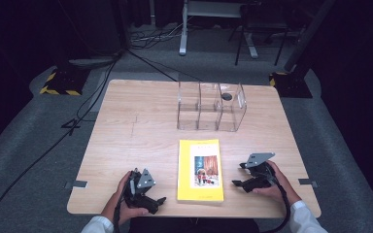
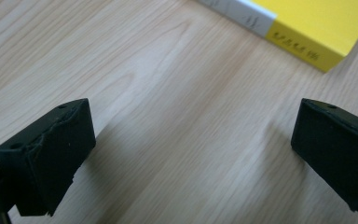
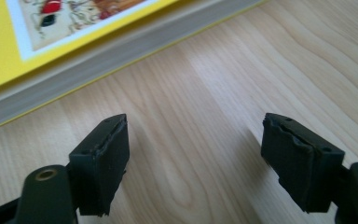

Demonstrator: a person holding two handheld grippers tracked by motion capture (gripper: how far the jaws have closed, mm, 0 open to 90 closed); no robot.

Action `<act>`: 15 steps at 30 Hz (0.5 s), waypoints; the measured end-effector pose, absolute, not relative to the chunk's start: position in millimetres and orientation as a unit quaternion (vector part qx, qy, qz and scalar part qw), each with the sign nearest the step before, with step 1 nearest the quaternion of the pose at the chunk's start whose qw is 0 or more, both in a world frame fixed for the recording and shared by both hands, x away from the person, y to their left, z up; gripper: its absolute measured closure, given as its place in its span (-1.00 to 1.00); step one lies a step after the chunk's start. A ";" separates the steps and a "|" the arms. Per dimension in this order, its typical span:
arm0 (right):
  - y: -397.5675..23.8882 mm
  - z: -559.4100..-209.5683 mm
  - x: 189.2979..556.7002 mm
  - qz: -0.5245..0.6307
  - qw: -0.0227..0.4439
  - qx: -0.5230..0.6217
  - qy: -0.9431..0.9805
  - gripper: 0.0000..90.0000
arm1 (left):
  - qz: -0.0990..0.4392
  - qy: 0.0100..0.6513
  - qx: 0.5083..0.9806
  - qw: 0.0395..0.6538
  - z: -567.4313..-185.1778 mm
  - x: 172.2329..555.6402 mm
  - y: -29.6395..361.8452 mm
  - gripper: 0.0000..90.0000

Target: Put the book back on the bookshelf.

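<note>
While the yellow book (image 1: pixel 200 170) lay flat near the front edge of the desk (image 1: pixel 126 126), a gripper waited on each side of it.

The left gripper (image 1: pixel 158 200) sat just beside the book's near left corner, and its jaws were wide apart with nothing between them. The right gripper (image 1: pixel 236 183) sat near the book's right edge, its jaws also apart and empty. Farther back stood a clear box (image 1: pixel 211 107) with three parts.

Yellow book (image 2: pixel 307 28): dark lettering on spine and cover, too small and blurred; nothing legible.
</note>
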State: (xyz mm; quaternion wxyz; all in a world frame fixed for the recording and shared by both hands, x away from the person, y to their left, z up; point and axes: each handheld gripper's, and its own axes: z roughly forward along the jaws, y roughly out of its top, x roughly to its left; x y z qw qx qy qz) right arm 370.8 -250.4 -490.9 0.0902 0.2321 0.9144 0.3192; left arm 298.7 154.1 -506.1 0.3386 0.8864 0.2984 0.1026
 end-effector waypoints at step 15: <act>-211.1 -483.9 369.6 0.260 0.045 0.149 0.953 -0.65 | 0.100 0.289 0.890 0.339 -505.9 303.5 131.0 -1.00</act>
